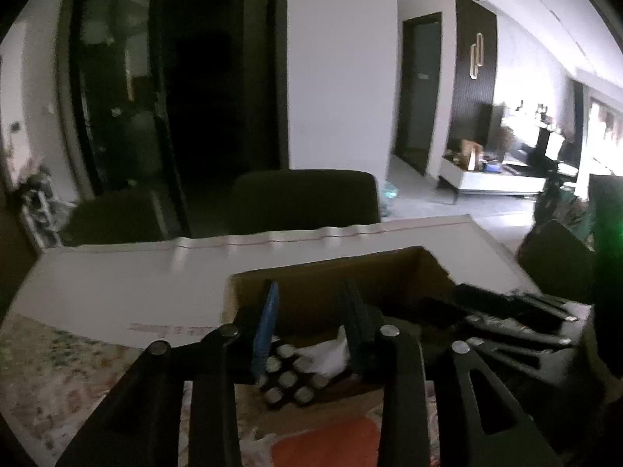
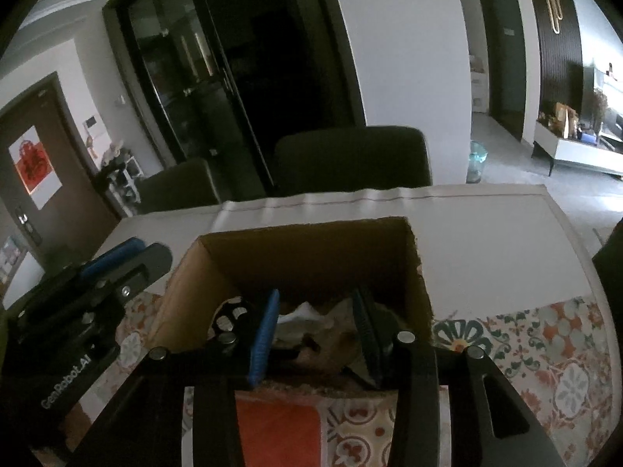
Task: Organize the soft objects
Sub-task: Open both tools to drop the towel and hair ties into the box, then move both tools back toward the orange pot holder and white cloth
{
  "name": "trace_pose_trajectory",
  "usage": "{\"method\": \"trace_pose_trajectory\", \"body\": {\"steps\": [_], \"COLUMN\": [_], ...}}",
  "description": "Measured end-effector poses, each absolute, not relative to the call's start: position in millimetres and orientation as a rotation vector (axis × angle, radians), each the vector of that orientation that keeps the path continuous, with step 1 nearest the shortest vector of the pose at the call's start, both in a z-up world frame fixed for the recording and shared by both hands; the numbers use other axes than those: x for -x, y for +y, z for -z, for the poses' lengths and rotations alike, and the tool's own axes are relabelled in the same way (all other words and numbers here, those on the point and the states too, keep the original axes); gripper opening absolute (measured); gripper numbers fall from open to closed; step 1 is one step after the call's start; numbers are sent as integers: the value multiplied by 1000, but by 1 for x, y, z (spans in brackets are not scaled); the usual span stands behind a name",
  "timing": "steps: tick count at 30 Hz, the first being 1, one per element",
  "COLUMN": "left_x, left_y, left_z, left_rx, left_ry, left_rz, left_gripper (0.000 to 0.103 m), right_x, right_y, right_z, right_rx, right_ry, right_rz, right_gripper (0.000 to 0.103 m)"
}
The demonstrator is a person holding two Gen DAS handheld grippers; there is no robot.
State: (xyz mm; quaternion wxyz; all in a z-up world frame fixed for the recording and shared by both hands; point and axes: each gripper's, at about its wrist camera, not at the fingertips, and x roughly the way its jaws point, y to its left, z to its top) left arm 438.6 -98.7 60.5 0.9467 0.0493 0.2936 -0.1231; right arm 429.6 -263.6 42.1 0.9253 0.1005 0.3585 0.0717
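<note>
An open cardboard box (image 2: 311,249) stands on the table; it also shows in the left wrist view (image 1: 389,272). Inside lie soft things: a white piece (image 2: 300,317) and a brownish piece (image 2: 331,346), and a white soft piece (image 1: 327,354) shows in the left wrist view. My right gripper (image 2: 317,330) is open above the box's near edge, nothing between its fingers. My left gripper (image 1: 311,323) is open at the box's left side, nothing held. The left gripper also shows at the left of the right wrist view (image 2: 117,268), and the right gripper at the right of the left wrist view (image 1: 514,319).
A patterned tablecloth (image 2: 545,350) covers the near table, with a white sheet (image 2: 486,241) beyond the box. Two dark chairs (image 2: 350,159) stand behind the table. A dark cabinet (image 2: 218,70) and a white pillar (image 2: 409,39) stand further back.
</note>
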Motion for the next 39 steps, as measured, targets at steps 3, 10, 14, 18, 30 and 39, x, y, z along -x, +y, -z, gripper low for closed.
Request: {"method": "trace_pose_trajectory", "body": {"steps": [3, 10, 14, 18, 30, 39], "left_x": [-416, -354, -313, -277, -229, -212], "left_y": [-89, -69, -54, -41, -27, -27], "left_z": [-65, -77, -82, -84, -80, -70], "left_rx": [-105, -114, -101, -90, -64, -100], "left_ry": [581, 534, 509, 494, 479, 498], "left_rz": [234, 197, 161, 149, 120, 6], "left_gripper": [44, 62, 72, 75, 80, 87], "right_x": [-411, -354, -322, -291, -229, -222], "right_y": [-257, -237, -229, -220, -198, -204], "right_z": [-51, -64, -67, -71, -67, -57], "right_rx": [-164, -137, -154, -163, -107, -166], "right_ry": [714, 684, 691, 674, 661, 664], "right_rz": [-105, -128, -157, -183, -203, -213], "right_gripper": [41, 41, 42, 50, 51, 51]}}
